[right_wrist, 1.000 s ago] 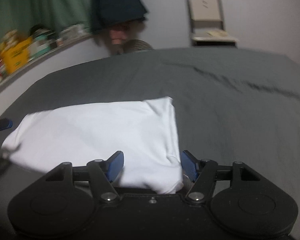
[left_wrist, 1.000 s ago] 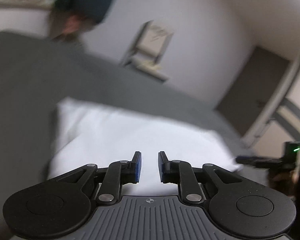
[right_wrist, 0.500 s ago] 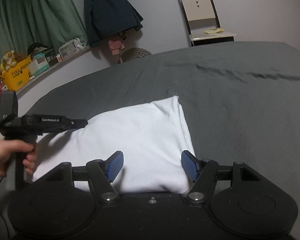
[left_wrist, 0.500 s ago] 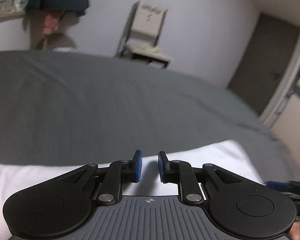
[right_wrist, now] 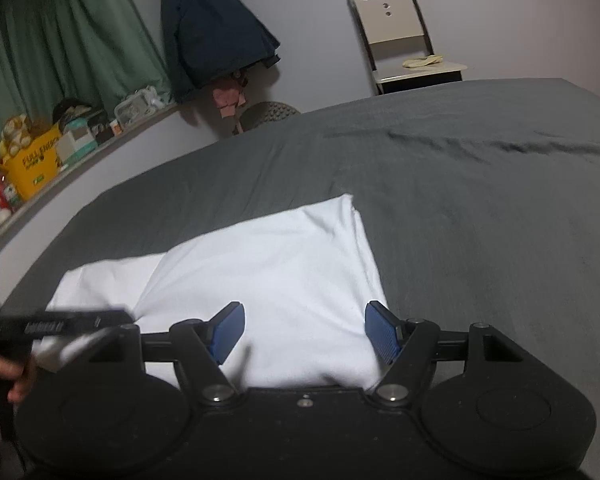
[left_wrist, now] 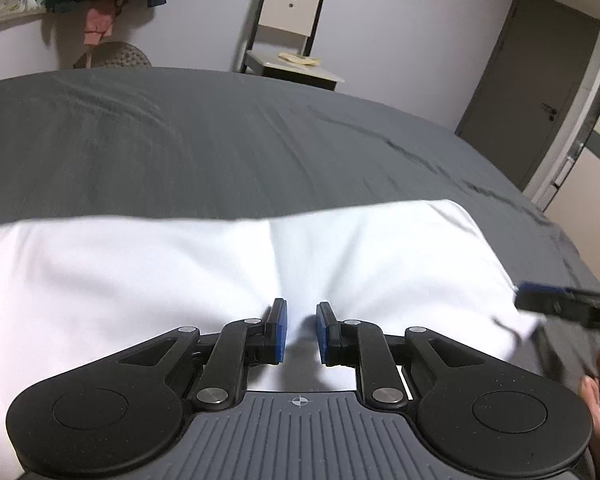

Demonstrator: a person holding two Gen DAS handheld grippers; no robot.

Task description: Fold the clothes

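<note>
A white folded garment (left_wrist: 160, 276) lies on the dark grey bed (left_wrist: 240, 148). It also shows in the right wrist view (right_wrist: 284, 264). My left gripper (left_wrist: 299, 332) sits low over the garment's near edge, its blue pads a narrow gap apart with white cloth between them; a grip cannot be told. Its black body (right_wrist: 56, 324) enters the right wrist view from the left. My right gripper (right_wrist: 304, 330) is wide open over the garment's near right corner, empty. Its tip (left_wrist: 560, 306) shows at the garment's right end in the left wrist view.
A chair (right_wrist: 404, 40) stands against the far wall. A dark jacket (right_wrist: 212, 28) hangs by green curtains (right_wrist: 60, 48). A cluttered ledge (right_wrist: 40, 152) runs along the bed's left side. A grey door (left_wrist: 536, 80) is at the right.
My left gripper has come down and forward onto the garment. The garment now has a fold crease near its middle. My right gripper has stayed open in about the same place.
</note>
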